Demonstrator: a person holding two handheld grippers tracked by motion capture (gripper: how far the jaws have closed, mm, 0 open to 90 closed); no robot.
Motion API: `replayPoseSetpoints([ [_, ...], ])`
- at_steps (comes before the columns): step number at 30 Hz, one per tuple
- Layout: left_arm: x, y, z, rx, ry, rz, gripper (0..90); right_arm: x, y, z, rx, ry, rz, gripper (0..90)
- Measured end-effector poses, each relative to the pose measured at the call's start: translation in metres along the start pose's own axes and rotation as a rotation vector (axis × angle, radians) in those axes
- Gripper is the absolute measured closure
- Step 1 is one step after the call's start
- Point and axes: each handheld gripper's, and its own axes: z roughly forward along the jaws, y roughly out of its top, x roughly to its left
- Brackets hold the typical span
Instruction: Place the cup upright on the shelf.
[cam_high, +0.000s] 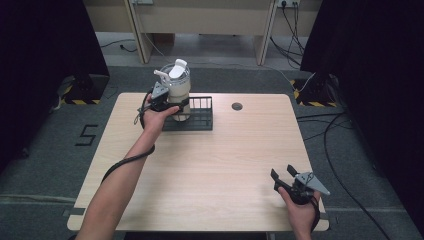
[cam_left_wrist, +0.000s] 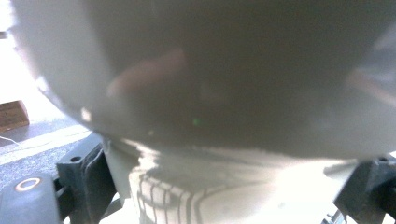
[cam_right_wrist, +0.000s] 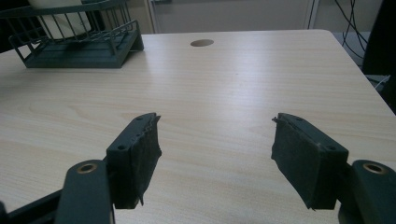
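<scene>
At the far left of the table (cam_high: 210, 165), my left gripper (cam_high: 167, 102) is clamped on a white bottle (cam_high: 179, 87), which stands upright in the left end of a dark wire rack (cam_high: 200, 117). The bottle has a white flip lid (cam_high: 178, 69) and a short spout jutting left, and it rises well above the rack's rim. My left hand (cam_high: 156, 119) wraps the tool from below, its cable (cam_high: 125, 162) trailing back along the forearm.

In the left gripper view, the bottle (cam_left_wrist: 210, 84) looms close and blurred, with a black jaw on each side of its pale lower body, pressed against it. The rack's bars show as a reflection on that lower body.

My right gripper (cam_high: 286, 179) rests low at the table's near right corner, well apart from the rack, held in my right hand (cam_high: 300, 210). In the right gripper view, its jaws stand wide apart with nothing between them over bare light wood (cam_right_wrist: 219, 93). That view looks across the table to the rack (cam_right_wrist: 79, 44) at the upper left, with the bottle's white base (cam_right_wrist: 63, 21) behind its wires, and to a round cable hole (cam_right_wrist: 202, 43) near the far edge. The same hole (cam_high: 237, 106) sits just right of the rack in the high view.
</scene>
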Motion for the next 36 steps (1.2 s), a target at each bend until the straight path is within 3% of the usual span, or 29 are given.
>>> replayPoseSetpoints([
  [20, 0.0001, -0.0058, -0.0005, -0.006, 0.005, -0.009, 9.2, 0.0004, 0.0, -0.0001, 0.001, 0.001, -0.005, 31.5],
  [36, -0.0021, -0.0045, -0.0038, 0.001, 0.011, 0.006, 8.6, 0.0006, 0.0001, 0.0008, 0.005, 0.006, -0.004, 30.8],
])
